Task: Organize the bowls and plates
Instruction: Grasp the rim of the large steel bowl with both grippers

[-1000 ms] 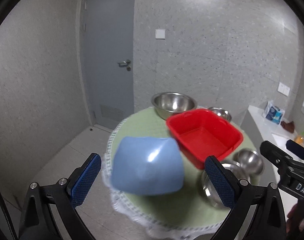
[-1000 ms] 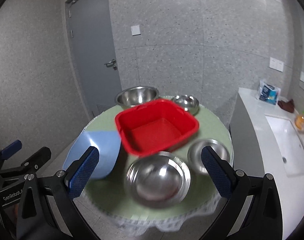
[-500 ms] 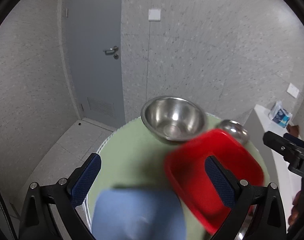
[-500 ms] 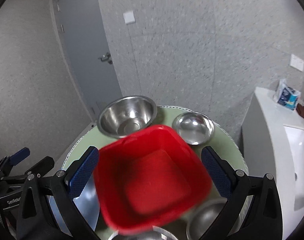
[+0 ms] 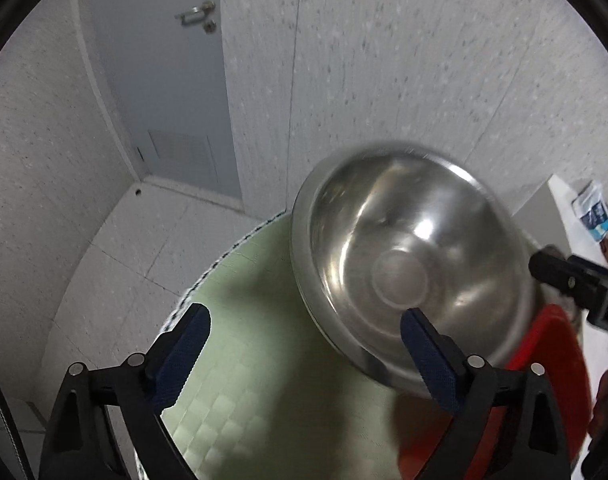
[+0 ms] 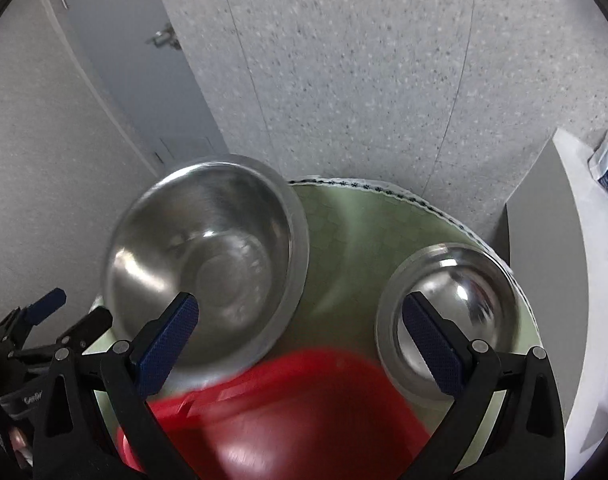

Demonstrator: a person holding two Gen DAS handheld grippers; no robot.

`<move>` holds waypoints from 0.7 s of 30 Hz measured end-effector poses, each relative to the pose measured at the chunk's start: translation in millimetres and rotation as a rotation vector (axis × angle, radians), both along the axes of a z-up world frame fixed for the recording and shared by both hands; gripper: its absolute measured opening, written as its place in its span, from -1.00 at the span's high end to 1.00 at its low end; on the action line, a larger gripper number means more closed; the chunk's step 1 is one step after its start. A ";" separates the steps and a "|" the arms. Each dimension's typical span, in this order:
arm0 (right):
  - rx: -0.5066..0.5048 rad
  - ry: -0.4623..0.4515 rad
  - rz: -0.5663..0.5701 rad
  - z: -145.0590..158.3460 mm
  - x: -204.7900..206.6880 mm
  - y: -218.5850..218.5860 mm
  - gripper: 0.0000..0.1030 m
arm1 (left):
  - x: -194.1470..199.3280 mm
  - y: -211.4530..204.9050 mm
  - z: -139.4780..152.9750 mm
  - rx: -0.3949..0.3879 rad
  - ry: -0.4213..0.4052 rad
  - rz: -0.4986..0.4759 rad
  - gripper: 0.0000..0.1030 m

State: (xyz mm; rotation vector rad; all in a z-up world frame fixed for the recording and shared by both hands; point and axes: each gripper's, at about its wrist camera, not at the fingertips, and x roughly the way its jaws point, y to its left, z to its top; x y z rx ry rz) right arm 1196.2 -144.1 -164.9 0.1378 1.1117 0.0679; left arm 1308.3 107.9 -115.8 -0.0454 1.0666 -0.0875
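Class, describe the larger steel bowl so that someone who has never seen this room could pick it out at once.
Start at the round table with the pale green cloth by the speckled wall. At its far edge, on the side nearest the grey door, stands the large steel bowl, just behind the red square basin. It is wider and deeper than the small steel bowl to its right.

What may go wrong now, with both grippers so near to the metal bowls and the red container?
1. The large steel bowl stands at the table's far edge; a push from the open left gripper might send it off.
2. The red container lies close under the open right gripper; its jaws could bump it.
3. The small steel bowl also sits near the edge.
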 end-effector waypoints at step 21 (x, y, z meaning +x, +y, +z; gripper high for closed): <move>0.032 -0.019 0.122 -5.9 36.1 19.4 0.56 | 58.9 30.1 -25.2 -0.150 -0.086 -0.039 0.48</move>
